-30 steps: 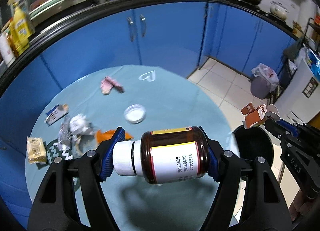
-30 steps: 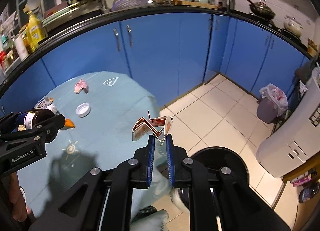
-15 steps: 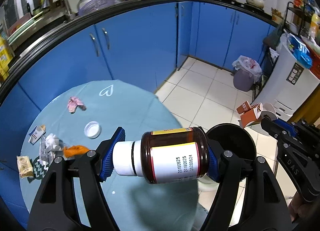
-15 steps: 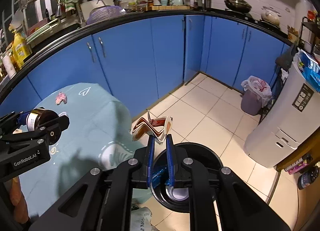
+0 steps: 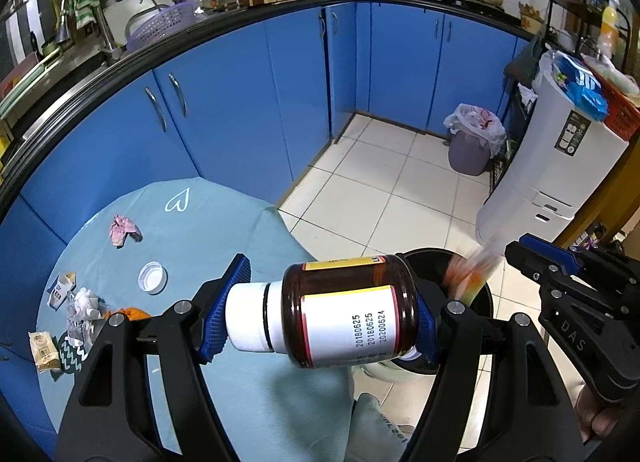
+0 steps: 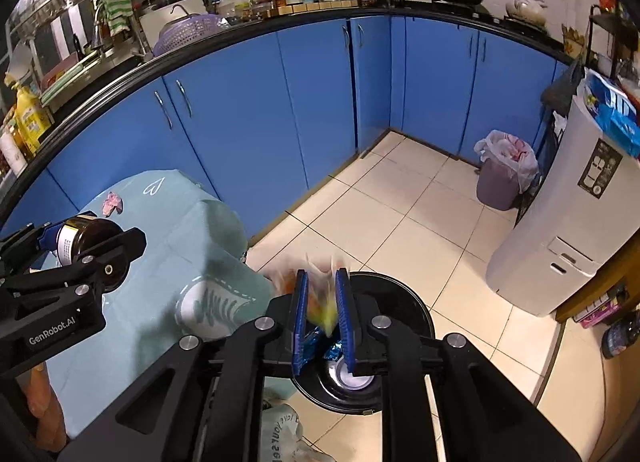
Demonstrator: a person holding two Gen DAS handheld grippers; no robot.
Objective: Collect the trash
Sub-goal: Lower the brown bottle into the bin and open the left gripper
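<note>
Brown glass, the bottle is lying sideways, clamped in our left gripper beyond the surface's right edge, beside the black bin. Our right gripper is just opening above that bin, jaws slightly apart, with the blurred carton scrap loose between them. Wrappers are lying near the surface's left edge.

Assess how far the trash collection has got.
Done: a blue wrapper already lies in the black bin. In hand: the right gripper's jaws have just been opening and the blurred carton between them seems to be dropping toward the bin; the left gripper grips a brown bottle, not yet binned. Left: a pink scrap, a white cap and a wrapper pile on the table.
</note>
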